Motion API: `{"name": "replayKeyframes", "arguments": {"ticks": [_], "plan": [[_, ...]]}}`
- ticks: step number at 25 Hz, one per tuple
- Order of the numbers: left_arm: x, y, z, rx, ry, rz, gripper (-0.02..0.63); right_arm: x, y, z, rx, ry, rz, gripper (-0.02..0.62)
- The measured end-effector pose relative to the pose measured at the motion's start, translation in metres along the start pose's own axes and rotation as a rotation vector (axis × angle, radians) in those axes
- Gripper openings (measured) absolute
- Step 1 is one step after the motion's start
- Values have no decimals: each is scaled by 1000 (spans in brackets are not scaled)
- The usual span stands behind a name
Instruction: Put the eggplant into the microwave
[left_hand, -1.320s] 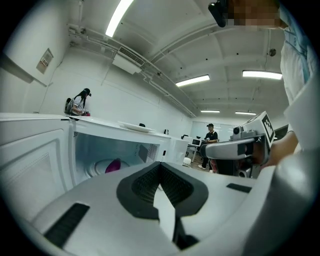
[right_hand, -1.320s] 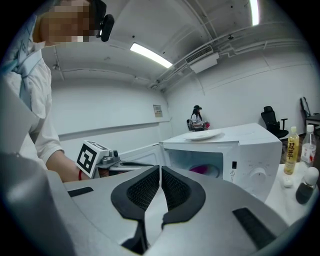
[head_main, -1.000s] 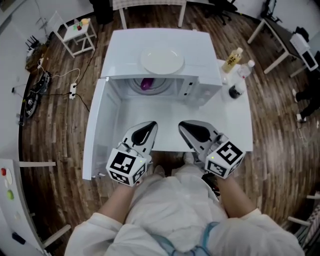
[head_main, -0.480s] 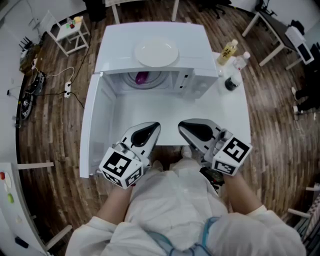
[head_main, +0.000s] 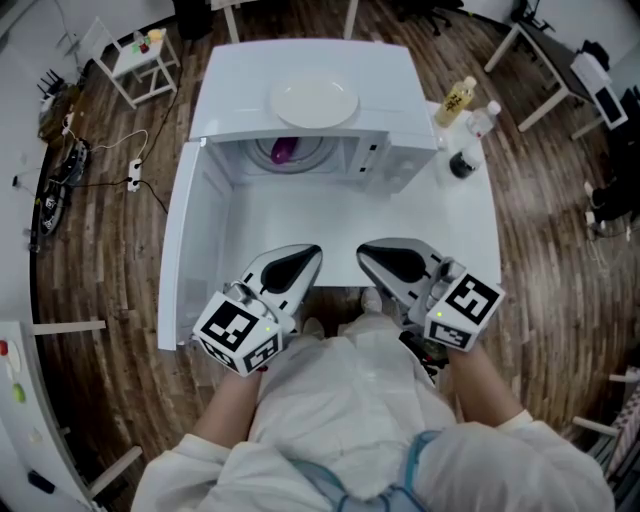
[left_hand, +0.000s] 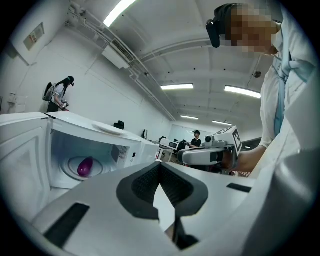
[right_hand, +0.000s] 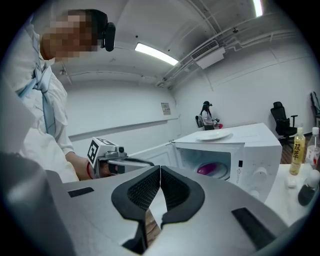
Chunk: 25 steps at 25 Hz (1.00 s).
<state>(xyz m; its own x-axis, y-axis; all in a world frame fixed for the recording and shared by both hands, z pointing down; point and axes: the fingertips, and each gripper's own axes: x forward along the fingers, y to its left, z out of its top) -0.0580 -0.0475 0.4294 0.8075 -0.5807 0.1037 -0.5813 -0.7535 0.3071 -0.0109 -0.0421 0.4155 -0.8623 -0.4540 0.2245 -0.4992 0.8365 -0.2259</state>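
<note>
The white table (head_main: 330, 235) carries the microwave (head_main: 400, 160) at its far side, with the door (head_main: 178, 250) swung open to the left and a plate (head_main: 313, 103) on top. The eggplant (head_main: 284, 151) lies inside on the turntable, so the placing step looks done. The left gripper (head_main: 303, 258) and right gripper (head_main: 378, 254) hover at the near edge, well apart from the oven. Both have their fingers pressed together on nothing. The only move left seems to be swinging the door shut, probably with the left gripper.
</note>
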Motion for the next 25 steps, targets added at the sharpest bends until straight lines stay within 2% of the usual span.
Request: {"name": "replayKeyframes", "arguments": {"ticks": [19, 25], "plan": [[7, 0, -6, -24, 25, 15, 2, -5, -3, -4, 6, 13, 10, 32], [9, 1, -5, -28, 4, 17, 2, -6, -5, -5, 7, 13, 13, 32]]}}
